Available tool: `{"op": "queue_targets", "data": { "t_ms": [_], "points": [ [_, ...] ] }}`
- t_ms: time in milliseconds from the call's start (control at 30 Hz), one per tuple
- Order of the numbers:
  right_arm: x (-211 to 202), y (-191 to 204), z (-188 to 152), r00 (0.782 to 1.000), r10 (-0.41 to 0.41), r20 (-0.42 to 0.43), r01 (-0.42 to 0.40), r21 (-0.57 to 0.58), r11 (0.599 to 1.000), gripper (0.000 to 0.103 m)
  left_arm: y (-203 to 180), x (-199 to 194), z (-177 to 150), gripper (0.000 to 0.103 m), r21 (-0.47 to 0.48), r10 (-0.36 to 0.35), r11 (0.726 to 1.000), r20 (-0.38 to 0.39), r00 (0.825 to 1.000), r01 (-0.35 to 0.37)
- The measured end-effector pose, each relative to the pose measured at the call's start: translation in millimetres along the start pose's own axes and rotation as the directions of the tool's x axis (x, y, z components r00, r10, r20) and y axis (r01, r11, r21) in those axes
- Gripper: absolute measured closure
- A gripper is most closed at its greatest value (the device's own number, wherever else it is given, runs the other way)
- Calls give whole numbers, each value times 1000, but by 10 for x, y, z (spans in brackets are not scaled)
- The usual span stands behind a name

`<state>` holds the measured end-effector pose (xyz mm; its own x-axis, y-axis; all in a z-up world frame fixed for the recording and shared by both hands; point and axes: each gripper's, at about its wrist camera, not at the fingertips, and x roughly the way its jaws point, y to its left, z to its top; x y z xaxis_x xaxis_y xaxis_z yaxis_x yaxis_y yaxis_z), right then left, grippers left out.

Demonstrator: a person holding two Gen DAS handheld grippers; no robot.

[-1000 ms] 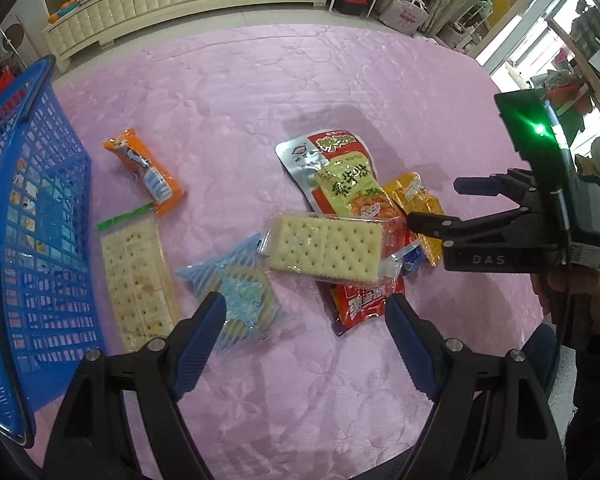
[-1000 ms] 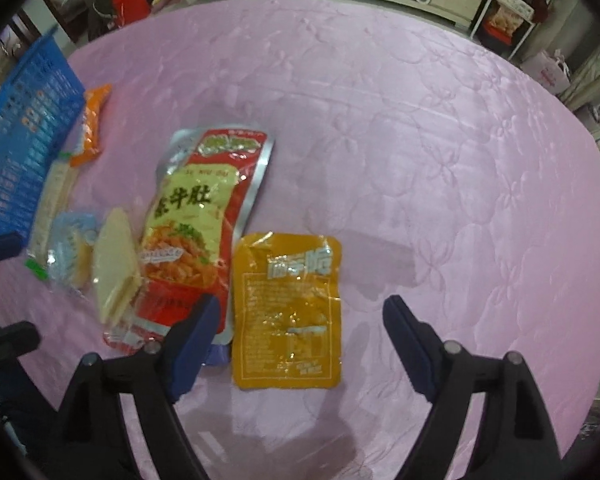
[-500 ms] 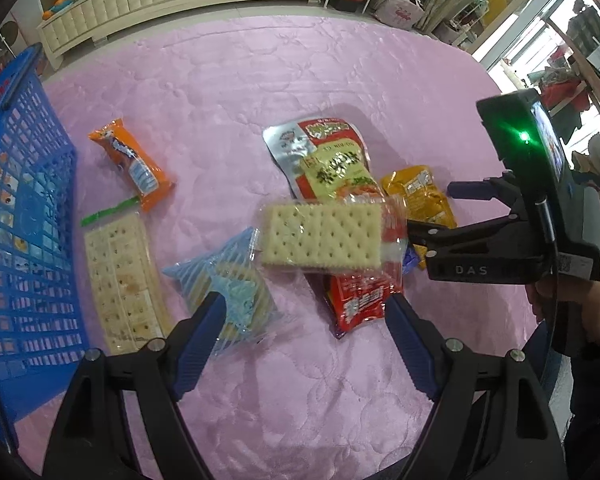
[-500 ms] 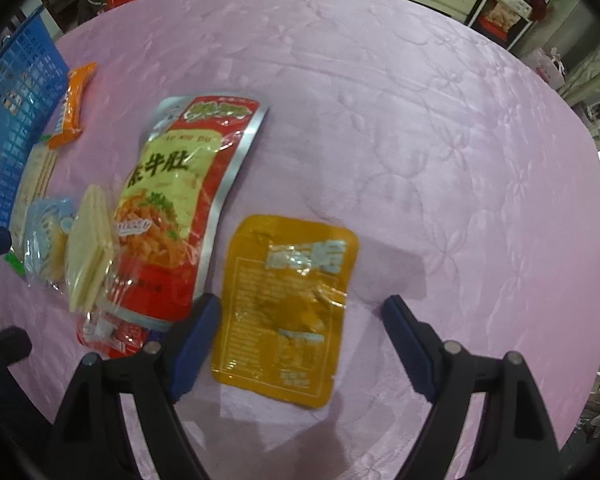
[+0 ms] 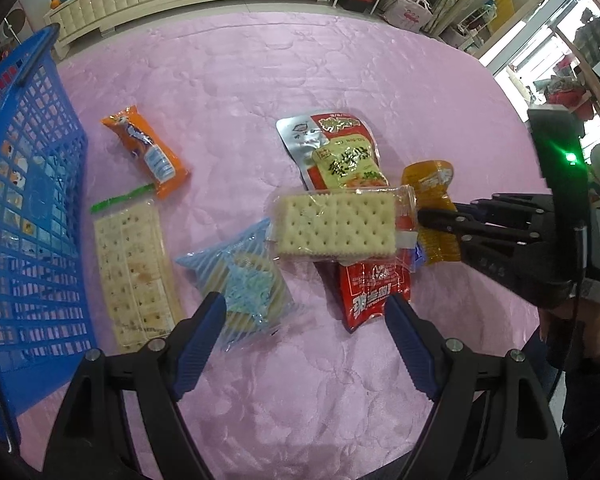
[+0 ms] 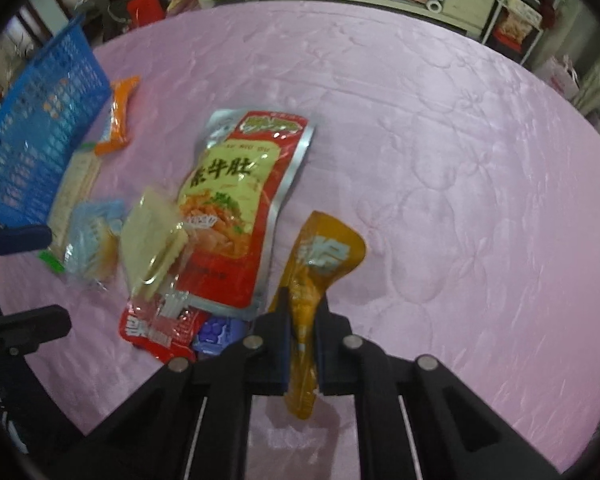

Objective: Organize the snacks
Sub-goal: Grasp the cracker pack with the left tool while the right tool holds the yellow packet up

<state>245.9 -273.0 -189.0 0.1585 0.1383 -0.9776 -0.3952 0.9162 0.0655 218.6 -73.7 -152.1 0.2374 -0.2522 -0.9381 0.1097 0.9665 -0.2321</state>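
Snacks lie mostly loose at frame centre; my right gripper [image 6: 302, 320] has just closed and clamps the yellow pouch [image 6: 320, 264]. My left gripper [image 5: 304, 344] hangs apart, empty. Blue basket [image 5: 32, 216], far left, awaits nearly everything.

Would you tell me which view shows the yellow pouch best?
The right wrist view: the yellow pouch sits centred and crumpled between the shut right gripper. In the left wrist view, that gripper and a cracker pack partly cover it.
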Motion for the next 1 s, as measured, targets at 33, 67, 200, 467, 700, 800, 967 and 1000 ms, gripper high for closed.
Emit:
{"op": "queue_targets", "data": {
  "t_ms": [33, 67, 200, 467, 700, 800, 967, 1000],
  "points": [
    [-33, -60, -2, 1000, 3, 4, -3, 5, 1000, 91, 14, -8, 15, 23, -10, -7, 1000, -1, 1000, 7],
    [-80, -97, -11, 1000, 6, 14, -6, 12, 1000, 91, 21, -16, 43, 23, -30, -23, 999, -1, 1000, 23],
    [-211, -211, -34, 999, 18, 35, -19, 21, 1000, 91, -9, -1, 159, 23, -76, -88, 993, -22, 996, 86],
    [-290, -280, -105, 996, 59, 65, -62, 45, 997, 91, -353, 96, 415, 23, 27, -68, 997, -30, 997, 69],
    [-373, -391, -134, 988, 123, 96, -130, 75, 989, 90, -632, 134, 333, 23, 294, 39, 955, 5, 999, -39],
    [-418, -390, -146, 980, 163, 114, -171, 60, 983, 90, -635, 174, 242, 23, 384, 48, 922, 33, 998, -57],
    [-424, -284, -120, 970, 208, 124, -213, 26, 977, 90, -626, 301, 143, 23, 492, 44, 868, 49, 998, -63],
    [-425, -259, -114, 967, 221, 125, -225, 16, 974, 90, -616, 325, 148, 23, 507, 49, 859, 58, 997, -72]
  ]
}}
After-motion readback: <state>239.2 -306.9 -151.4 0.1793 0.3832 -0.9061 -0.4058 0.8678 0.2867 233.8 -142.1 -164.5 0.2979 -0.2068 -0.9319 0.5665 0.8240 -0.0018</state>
